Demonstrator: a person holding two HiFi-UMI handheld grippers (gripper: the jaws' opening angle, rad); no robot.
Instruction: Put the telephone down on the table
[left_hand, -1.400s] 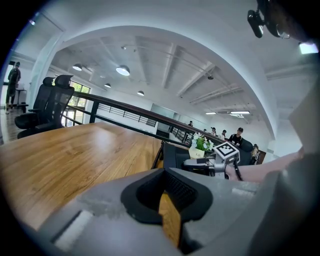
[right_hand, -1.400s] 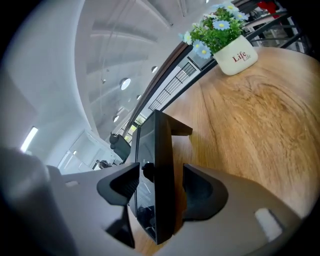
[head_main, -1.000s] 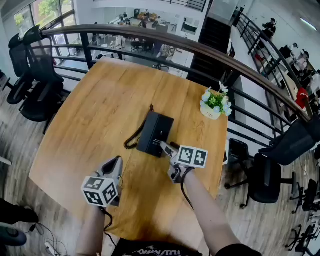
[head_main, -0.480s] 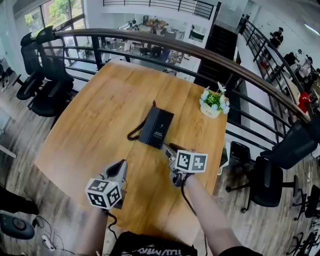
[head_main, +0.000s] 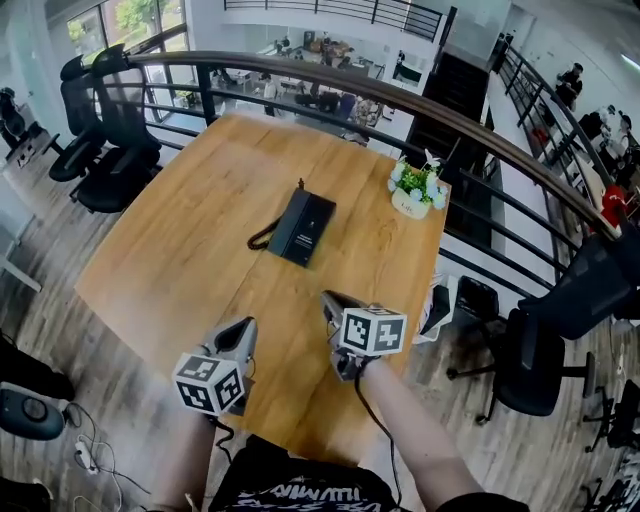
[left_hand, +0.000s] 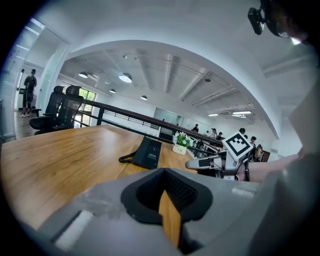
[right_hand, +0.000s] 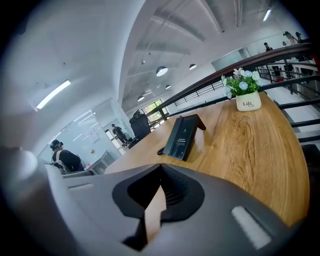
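Both grippers had drawn back toward the person since the earlier frame, when the right one sat at the telephone's near edge with its jaws apart; the telephone itself had stayed where it lay.

The telephone (head_main: 300, 228) rested on the table (head_main: 190, 230), left of the flower pot (head_main: 414, 192) and somewhat nearer the person than the pot, well apart from it. Nothing touched it. Its long axis ran from the person's side toward the railing, with the far end angled slightly to the pot's side. In the right gripper view its far end looked raised, so that the dark face sloped down toward the person. Its coiled cord (head_main: 261, 240) curled on the side away from the pot.

The right gripper (head_main: 332, 302) hovered nearer the person than the pot and well short of the telephone, jaws clenched together with nothing between them. The left gripper (head_main: 238, 332) hovered farther from the pot, also near the table's front edge, its pads closed on each other and empty.

Judging by this, the put-down was already done: the set lay flat and free, and the step in hand was the retreat. What remained seemed to call only for keeping both grippers clear of the set and its cord, so that nothing would snag or nudge it.
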